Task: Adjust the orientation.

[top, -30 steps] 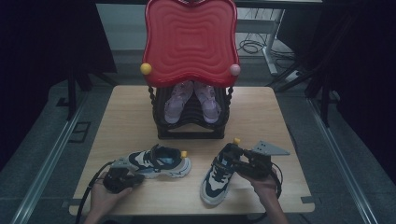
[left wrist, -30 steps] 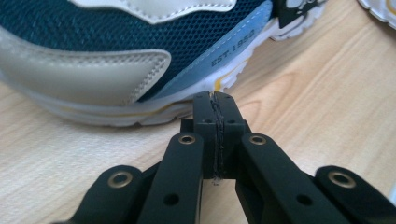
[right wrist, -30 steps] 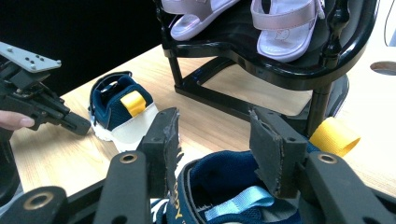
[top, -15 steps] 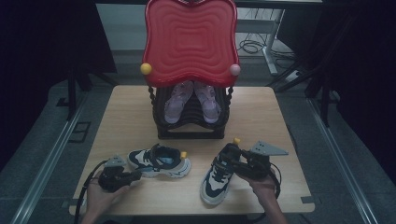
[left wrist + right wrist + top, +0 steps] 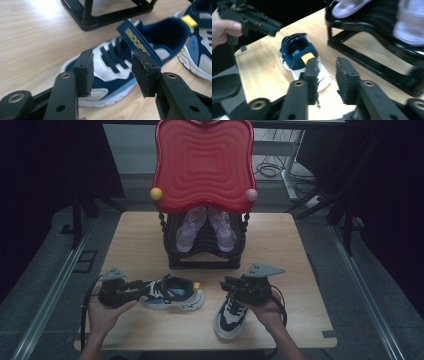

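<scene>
High view: left gripper (image 5: 131, 285), jaws just opened and empty, sits beside the navy-and-white laced sneaker (image 5: 172, 293) on the desk (image 5: 145, 232); right gripper (image 5: 231, 289), jaws closing, unclamped; approach each collar squarely before clamping.

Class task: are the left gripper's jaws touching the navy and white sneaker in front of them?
Apart. In the left gripper view the left gripper stands open, both pads clear of the navy and white sneaker lying behind them.

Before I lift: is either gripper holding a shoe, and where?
Neither. Left gripper just opened, shoe tongue loose by its jaws; right gripper, just closing, grips nothing.
</scene>
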Demonstrator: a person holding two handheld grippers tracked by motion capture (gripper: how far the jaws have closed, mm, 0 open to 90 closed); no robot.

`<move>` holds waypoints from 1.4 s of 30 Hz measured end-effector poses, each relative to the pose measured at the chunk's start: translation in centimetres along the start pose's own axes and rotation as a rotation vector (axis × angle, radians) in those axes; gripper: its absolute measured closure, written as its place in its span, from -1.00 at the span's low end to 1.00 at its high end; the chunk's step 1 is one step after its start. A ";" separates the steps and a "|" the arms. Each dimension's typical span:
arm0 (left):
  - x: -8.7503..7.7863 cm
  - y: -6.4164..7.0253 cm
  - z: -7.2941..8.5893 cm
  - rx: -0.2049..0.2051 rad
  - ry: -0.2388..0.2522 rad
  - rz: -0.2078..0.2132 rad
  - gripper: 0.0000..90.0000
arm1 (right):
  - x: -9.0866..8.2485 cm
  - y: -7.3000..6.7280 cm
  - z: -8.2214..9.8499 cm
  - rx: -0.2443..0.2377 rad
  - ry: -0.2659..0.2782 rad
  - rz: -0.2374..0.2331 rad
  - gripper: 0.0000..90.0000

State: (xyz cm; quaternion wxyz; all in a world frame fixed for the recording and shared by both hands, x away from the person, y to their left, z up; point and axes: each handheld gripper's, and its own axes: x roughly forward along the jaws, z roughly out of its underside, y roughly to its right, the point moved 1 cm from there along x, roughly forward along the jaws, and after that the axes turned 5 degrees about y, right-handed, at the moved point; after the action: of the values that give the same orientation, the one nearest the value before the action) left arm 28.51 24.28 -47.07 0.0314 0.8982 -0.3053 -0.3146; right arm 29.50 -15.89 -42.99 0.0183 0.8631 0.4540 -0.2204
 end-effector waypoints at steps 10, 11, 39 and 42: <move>-0.8 -0.9 0.5 -0.023 0.012 -0.028 0.05 | 3.8 -0.7 -2.5 -0.027 -0.098 -0.070 0.97; -0.9 -1.0 0.6 -0.029 0.013 -0.029 0.04 | 4.1 -0.8 -2.7 -0.030 -0.105 -0.072 0.97; -2.2 -2.1 0.9 -0.054 0.034 -0.032 0.03 | 12.7 -0.1 -2.7 0.014 -0.271 -0.045 0.98; -2.3 -2.2 0.9 -0.056 0.036 -0.031 0.03 | 13.1 -0.2 -2.4 0.007 -0.290 -0.049 0.98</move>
State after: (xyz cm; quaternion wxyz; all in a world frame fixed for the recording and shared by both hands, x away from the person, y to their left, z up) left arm 27.72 27.51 -47.12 0.0569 0.9072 -0.2817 -0.3074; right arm 36.68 -5.05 -45.97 0.0751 0.8110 0.4666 -0.3448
